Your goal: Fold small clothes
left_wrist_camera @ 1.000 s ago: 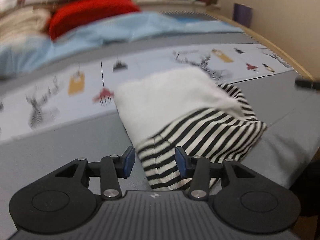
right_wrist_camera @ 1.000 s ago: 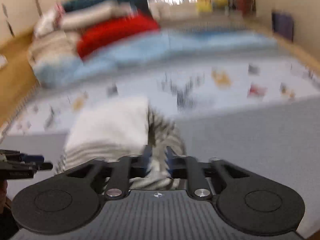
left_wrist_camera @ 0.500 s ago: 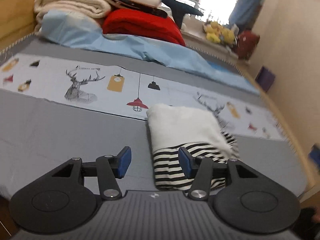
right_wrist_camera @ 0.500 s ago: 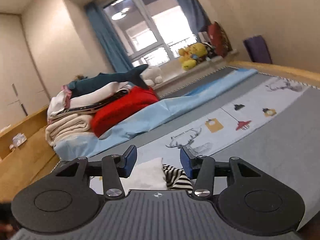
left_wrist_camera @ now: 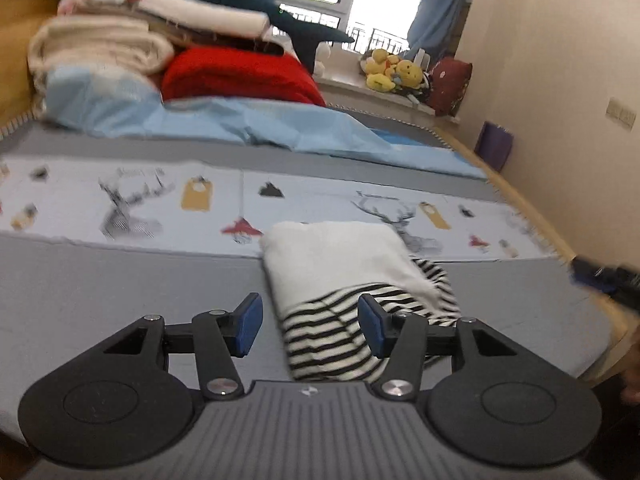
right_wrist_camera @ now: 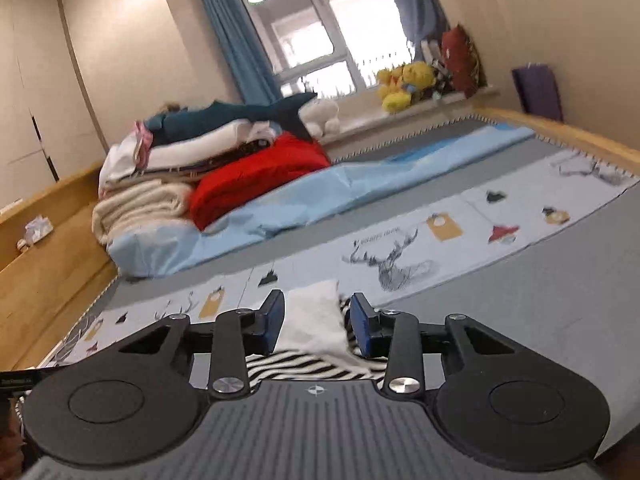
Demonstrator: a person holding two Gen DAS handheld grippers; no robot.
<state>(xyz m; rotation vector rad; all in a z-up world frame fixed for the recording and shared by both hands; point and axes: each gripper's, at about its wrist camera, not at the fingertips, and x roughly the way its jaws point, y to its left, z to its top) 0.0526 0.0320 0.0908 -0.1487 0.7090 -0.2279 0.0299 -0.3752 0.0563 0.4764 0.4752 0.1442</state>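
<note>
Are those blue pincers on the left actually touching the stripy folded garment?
Cannot tell. In the left wrist view the left gripper is open, framing the folded garment, but its right pad overlaps the stripes.

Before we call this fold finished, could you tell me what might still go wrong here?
The folded garment lies near the bed's front edge, so a nudge from the open left gripper could push it off. Its striped layer sticks out unevenly; the fold may loosen. The open right gripper hangs close and could snag it.

Bedroom with a bright window

Cream walls, blue curtains framing the window, a wooden bed frame (yellow plush toys crowd the sill).
</note>
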